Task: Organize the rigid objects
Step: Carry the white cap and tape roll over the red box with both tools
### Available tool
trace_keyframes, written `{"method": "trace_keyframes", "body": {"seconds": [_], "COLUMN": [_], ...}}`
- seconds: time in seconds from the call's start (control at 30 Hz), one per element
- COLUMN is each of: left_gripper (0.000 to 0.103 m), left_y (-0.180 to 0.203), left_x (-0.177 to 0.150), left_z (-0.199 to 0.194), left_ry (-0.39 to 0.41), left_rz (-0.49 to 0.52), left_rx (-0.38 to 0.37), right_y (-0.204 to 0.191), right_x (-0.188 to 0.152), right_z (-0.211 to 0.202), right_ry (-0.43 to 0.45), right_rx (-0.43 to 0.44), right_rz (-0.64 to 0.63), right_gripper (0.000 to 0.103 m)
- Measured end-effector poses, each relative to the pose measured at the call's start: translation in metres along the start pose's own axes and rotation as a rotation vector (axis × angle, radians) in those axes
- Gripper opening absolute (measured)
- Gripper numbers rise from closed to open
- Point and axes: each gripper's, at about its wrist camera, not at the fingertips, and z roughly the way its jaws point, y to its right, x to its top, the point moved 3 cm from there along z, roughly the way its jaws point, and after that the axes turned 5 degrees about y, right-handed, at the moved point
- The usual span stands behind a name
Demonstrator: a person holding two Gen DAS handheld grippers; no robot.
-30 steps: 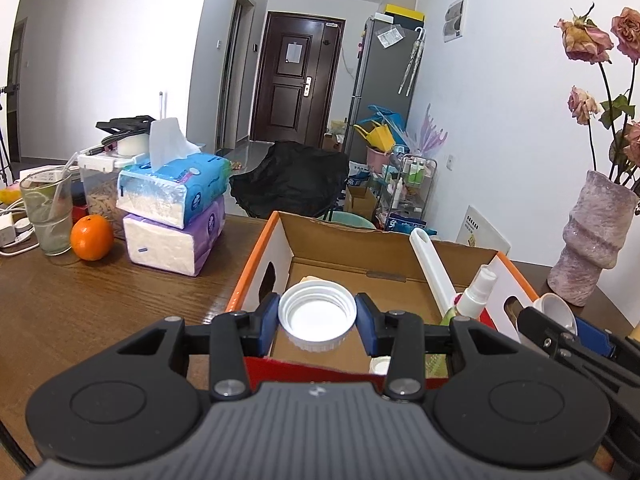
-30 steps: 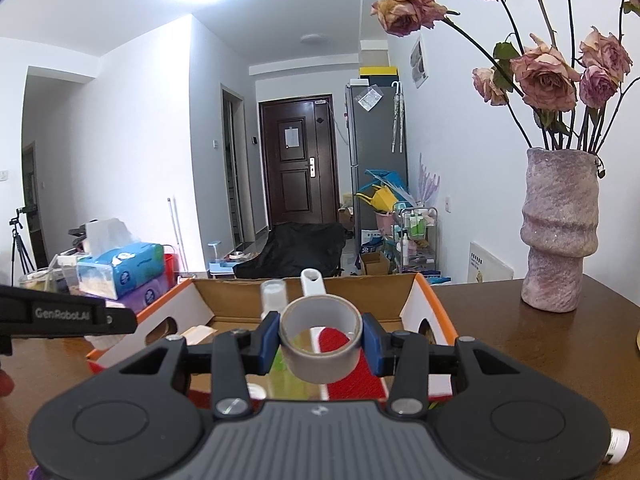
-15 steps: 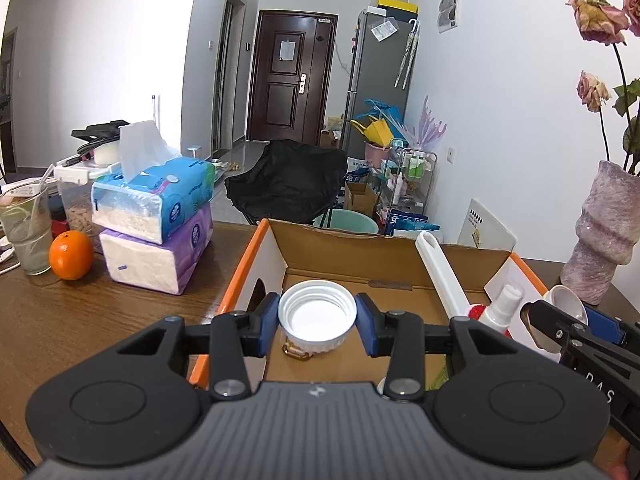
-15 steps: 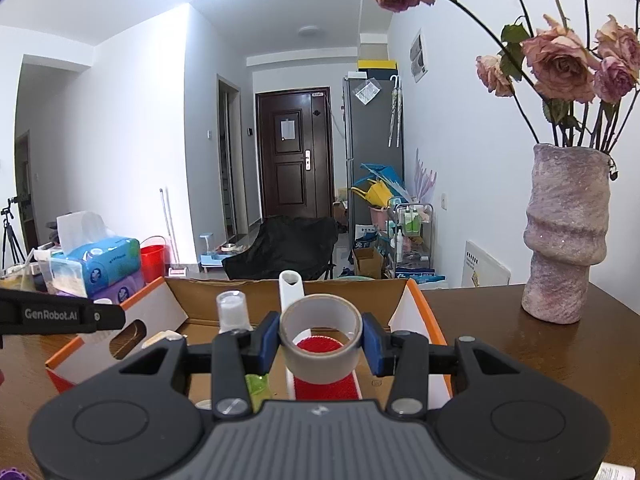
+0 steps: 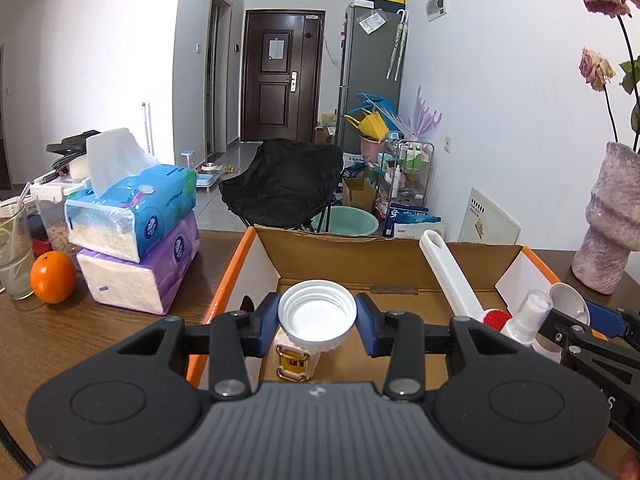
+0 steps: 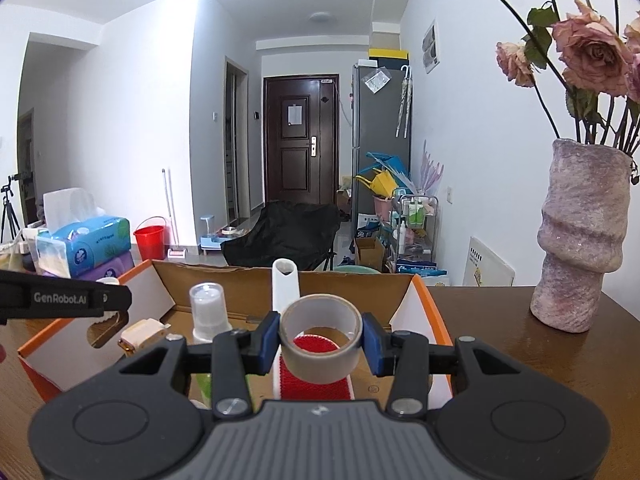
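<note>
My left gripper (image 5: 317,322) is shut on a white screw lid (image 5: 317,316), held open side up over the left part of an open cardboard box (image 5: 340,252) with orange edges. A small cream case with gold clasps (image 5: 294,356) lies in the box beneath it. My right gripper (image 6: 320,340) is shut on a grey tape roll (image 6: 320,340), held above the box's right part (image 6: 420,312). In the box a white brush with red bristles (image 6: 312,380) and a spray bottle (image 6: 208,312) stand or lean. The left gripper's side shows at the left of the right wrist view (image 6: 64,300).
Stacked tissue packs (image 5: 136,224), an orange (image 5: 53,277) and a glass (image 5: 14,256) stand left of the box on the wooden table (image 5: 100,340). A pink vase with dried roses (image 6: 580,236) stands right of the box. A black chair (image 5: 280,184) is behind the table.
Both grippers have moved forward and up over the box with their objects still held. The box interior and the cream case have come into view under the lid.
</note>
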Motion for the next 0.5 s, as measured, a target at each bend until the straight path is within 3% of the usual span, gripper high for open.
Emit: {"method": "trace_keyframes", "body": {"seconds": [0.37, 0.5], "left_gripper": [0.044, 0.075], "left_y": [0.000, -0.004], "left_x": [-0.006, -0.006], "left_z": [0.015, 0.013], "left_ry": [-0.037, -0.028], "left_rz": [0.033, 0.024], "left_rx": [0.007, 0.023], "right_y": [0.006, 0.007], "right_x": [-0.004, -0.006], "right_z": [0.010, 0.013], "right_ry": [-0.043, -0.066], "right_rx": [-0.005, -0.010], "right_rz": [-0.005, -0.005], "right_gripper": [0.042, 0.045]}}
